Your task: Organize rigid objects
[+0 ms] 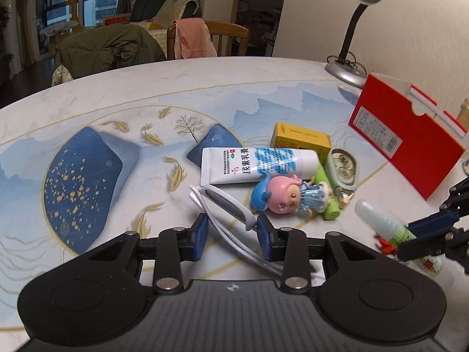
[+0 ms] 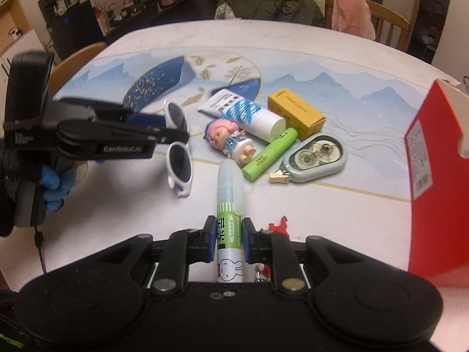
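Gripping one glossy plastic marker [image 2: 229, 217] between its blue pads, your right gripper [image 2: 229, 242] is closed on the green-labelled barrel, the frosted cap sticking out ahead of the fingertips. Your left gripper [image 1: 232, 236] stands partly open around one pair of white-framed sunglasses [image 1: 225, 202], the arms lying between the jaws; whether the pads touch the frame is unclear. Just beyond both tools lie one soft white tube [image 1: 258, 165], one yellow cardboard box [image 1: 300, 139], one pink-haired figurine [image 1: 288, 195], one lime-green cylinder [image 2: 271, 154] and one rounded pale-green tape dispenser [image 2: 315, 157]. To your right stands one red box [image 2: 436, 176].
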Demonstrator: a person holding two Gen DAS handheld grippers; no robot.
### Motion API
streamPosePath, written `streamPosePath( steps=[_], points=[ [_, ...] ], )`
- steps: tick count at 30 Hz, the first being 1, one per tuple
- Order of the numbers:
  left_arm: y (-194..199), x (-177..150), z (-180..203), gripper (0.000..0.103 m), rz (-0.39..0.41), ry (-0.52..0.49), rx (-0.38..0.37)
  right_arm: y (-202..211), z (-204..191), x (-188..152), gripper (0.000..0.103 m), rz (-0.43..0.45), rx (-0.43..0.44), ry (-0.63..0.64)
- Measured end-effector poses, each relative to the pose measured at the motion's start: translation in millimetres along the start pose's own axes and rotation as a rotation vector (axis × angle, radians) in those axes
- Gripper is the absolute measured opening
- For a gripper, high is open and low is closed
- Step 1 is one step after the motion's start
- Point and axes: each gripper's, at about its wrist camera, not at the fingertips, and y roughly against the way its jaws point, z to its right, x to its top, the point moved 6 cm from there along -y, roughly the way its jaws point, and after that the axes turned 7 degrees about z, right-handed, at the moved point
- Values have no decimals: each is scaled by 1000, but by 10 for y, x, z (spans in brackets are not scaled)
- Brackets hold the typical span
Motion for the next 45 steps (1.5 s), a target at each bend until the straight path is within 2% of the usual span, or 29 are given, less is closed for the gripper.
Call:
streamPosePath(
  steps=[10,13,21,24,27,34,35,37,38,39,40,41,45],
  points=[
    [342,27,132,33,43,50,-22,455,119,7,16,87,-1,-73],
    [443,68,220,20,53,55,-44,584,184,-1,16,110,-11,-95],
    [586,159,487,13,72,48,-95,892,418,16,16,176,-31,-151],
    [545,164,556,13,60,16,-59,994,524,19,16,199,-38,-163],
    [557,174,541,13,61,42,-46,1080,635,5,16,213,-42,-181],
    [586,147,337,14,45,84,43,1181,817,-79,17,224,-30,-213],
    [582,134,312,15,41,93,45,1197,837,-93,17,225,-28,-217],
    [564,102,282,25,27,95,67,1206,864,-114,17,226,-23,-221],
    [553,83,273,36,22,90,77,1207,874,-118,17,226,-20,-224],
    [541,63,268,58,18,89,83,1207,881,-123,17,225,-20,-225],
    [529,41,259,68,14,89,94,1209,888,-128,17,225,-19,-226],
    [521,17,254,74,12,83,107,1210,899,-133,17,225,-17,-228],
    [431,-88,225,74,-25,61,118,1207,923,-150,17,218,-15,-230]
  ],
)
